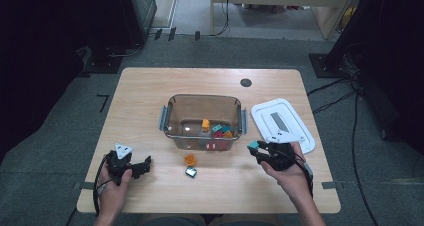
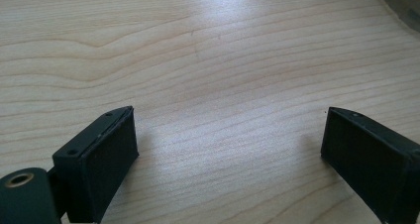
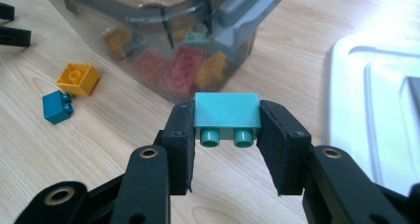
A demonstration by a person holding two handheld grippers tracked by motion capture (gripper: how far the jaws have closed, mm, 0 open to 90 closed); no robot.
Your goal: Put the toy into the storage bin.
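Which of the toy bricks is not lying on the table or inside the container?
The light teal brick, clamped in the right gripper; the others lie loose.

Pale wooden table (image 1: 150, 101) under clear bin (image 1: 202, 121), white lid (image 1: 282, 122), orange brick (image 1: 190, 159), teal brick (image 1: 191, 172).

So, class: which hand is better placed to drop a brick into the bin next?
Right. The right gripper already clamps a teal brick beside the bin; the left gripper rests open and holds nothing.
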